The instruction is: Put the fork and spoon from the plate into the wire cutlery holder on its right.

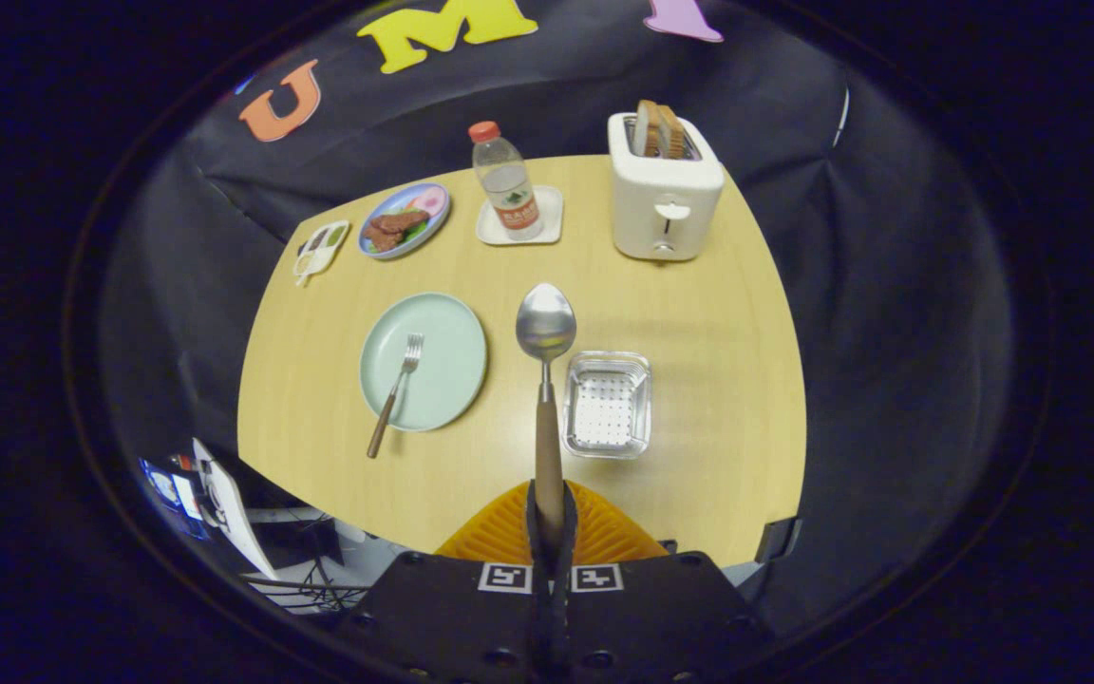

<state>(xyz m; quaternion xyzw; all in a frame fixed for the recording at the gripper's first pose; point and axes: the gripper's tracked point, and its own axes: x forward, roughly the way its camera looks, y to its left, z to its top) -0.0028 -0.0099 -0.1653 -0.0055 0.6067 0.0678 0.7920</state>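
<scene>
The tabletop [699, 456] spreads beyond the tool [549, 518], which is closed tight on the wooden handle of the spoon [545, 380], both fingers pressing it, bowl pointing ahead and lifted above the surface. Far ahead to the right stands a toaster [663, 195] (bread slices in its slots). Ahead to the left lies the plate [447, 347], the fork [397, 391] resting on it with its handle over the near rim. Just right of the spoon sits the holder [607, 404]. Far ahead stands a bottle [507, 185].
</scene>
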